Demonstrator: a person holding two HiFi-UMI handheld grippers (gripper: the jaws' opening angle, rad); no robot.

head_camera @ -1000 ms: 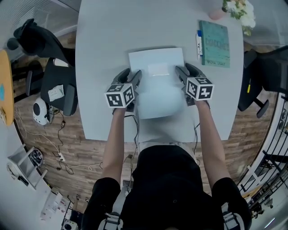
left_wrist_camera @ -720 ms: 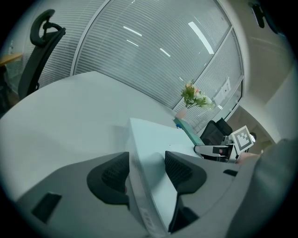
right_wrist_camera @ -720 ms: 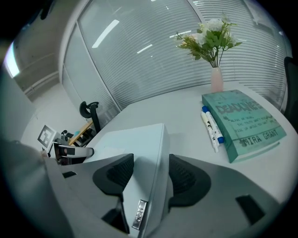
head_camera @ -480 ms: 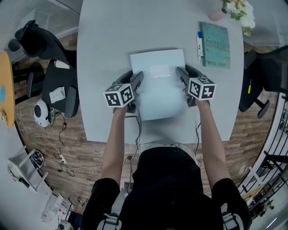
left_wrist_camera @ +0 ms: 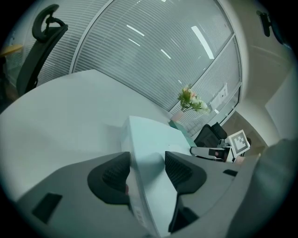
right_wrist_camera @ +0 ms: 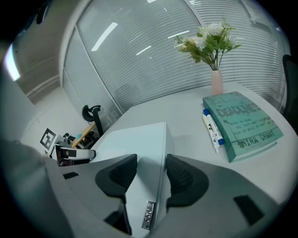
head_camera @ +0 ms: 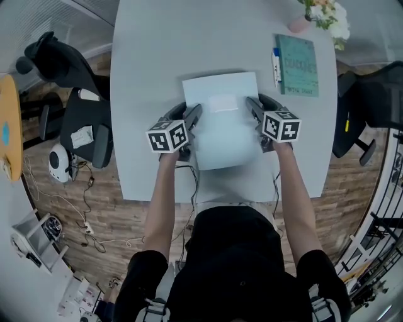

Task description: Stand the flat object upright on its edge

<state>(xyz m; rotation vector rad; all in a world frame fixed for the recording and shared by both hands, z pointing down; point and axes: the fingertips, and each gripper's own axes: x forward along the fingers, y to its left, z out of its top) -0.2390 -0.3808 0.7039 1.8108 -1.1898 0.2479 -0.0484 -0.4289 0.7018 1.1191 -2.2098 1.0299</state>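
Note:
The flat object (head_camera: 221, 93) is a pale slab like a closed laptop, lying in the middle of the white table (head_camera: 157, 50). Its near end looks lifted towards me. My left gripper (head_camera: 187, 112) is shut on its left edge, with one pad under the slab (left_wrist_camera: 149, 139) and one on top. My right gripper (head_camera: 259, 104) holds the right edge (right_wrist_camera: 146, 139), where a small port shows on the side. The right jaws have just been closing on that edge, and both pads touch it. Each gripper view shows the other gripper across the slab.
A teal book (head_camera: 297, 65) with two pens (head_camera: 276, 63) beside it lies at the far right. Flowers in a pink vase (head_camera: 315, 16) stand behind the book. Office chairs stand off the table's left side (head_camera: 75, 119) and right side (head_camera: 371, 100).
The view has shifted slightly. Both grippers stay at the slab's side edges, and the slab has hardly moved.

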